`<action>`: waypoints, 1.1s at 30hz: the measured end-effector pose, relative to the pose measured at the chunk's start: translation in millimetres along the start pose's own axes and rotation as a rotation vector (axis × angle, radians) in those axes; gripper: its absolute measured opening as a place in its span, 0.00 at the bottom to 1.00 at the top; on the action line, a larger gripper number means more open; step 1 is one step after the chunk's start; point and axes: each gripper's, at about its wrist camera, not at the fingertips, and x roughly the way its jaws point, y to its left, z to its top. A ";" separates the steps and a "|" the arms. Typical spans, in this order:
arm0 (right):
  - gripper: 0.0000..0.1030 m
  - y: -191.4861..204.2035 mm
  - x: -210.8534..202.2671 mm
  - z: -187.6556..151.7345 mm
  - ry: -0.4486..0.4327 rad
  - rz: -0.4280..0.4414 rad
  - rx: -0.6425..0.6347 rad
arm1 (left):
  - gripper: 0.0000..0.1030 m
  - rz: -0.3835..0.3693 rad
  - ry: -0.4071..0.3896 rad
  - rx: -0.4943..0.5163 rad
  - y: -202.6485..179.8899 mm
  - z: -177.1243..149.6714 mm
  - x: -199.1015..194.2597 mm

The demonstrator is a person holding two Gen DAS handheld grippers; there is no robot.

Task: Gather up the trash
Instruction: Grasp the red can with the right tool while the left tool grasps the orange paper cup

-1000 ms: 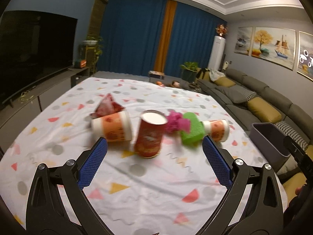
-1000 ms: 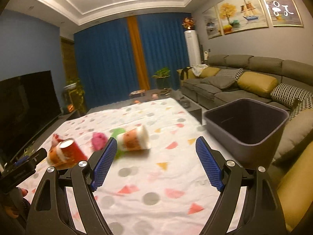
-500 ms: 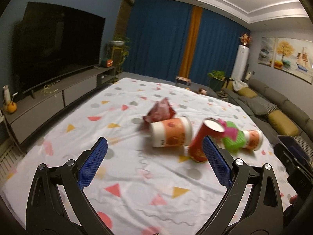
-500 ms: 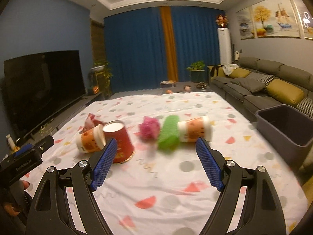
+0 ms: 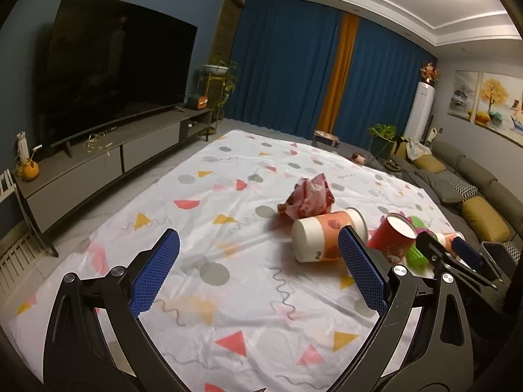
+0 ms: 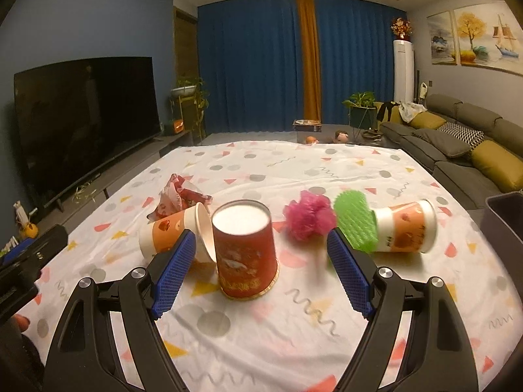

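Observation:
Trash lies in a row on a patterned white cloth [image 6: 261, 343]. A red cup [image 6: 245, 248] stands upside down just ahead of my right gripper [image 6: 258, 268], which is open with nothing between its fingers. Beside the cup lie an orange cup on its side [image 6: 166, 232], a crumpled red wrapper [image 6: 178, 192], a pink mesh ball [image 6: 309, 217], a green foam net [image 6: 354, 223] and a second orange cup [image 6: 407, 228]. My left gripper [image 5: 258, 268] is open over bare cloth, left of the lying orange cup [image 5: 322, 236], wrapper [image 5: 309, 197] and red cup [image 5: 392, 238].
A dark bin [image 6: 506, 219] stands off the cloth's right edge, before a grey sofa [image 6: 464, 143]. A TV [image 5: 111, 68] on a low cabinet [image 5: 98, 166] runs along the left. Blue curtains hang at the far end. The right gripper's body [image 5: 457, 261] shows in the left wrist view.
Both views have swung left. The trash slid from centre to the right in the left wrist view. The right wrist view turned from the bin onto the red cup, now close ahead.

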 end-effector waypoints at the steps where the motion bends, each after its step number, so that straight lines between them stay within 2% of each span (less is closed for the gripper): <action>1: 0.78 1.6 4.2 0.2 0.006 0.000 0.000 | 0.93 0.001 0.002 0.000 0.2 0.7 1.5; 8: 0.78 10.0 30.7 2.1 0.041 -0.002 -0.014 | 0.93 -0.004 0.010 0.000 0.3 3.8 13.1; 14: 0.72 11.8 47.7 0.4 0.076 0.005 -0.011 | 0.93 -0.006 0.024 -0.005 0.6 3.2 21.2; 21: 0.54 9.7 56.6 0.1 0.111 0.022 0.001 | 0.93 -0.014 0.045 -0.002 -2.5 2.2 28.9; 22: 0.54 8.9 57.4 0.4 0.110 0.025 0.003 | 0.93 -0.015 0.048 0.001 -4.0 2.0 29.6; 27: 0.53 4.3 52.5 -0.9 0.095 0.020 0.010 | 0.93 -0.024 0.059 0.015 -11.4 1.1 32.2; 33: 0.53 -18.0 26.7 -1.5 0.050 -0.010 0.061 | 0.93 -0.072 0.104 0.007 -29.3 -0.5 40.3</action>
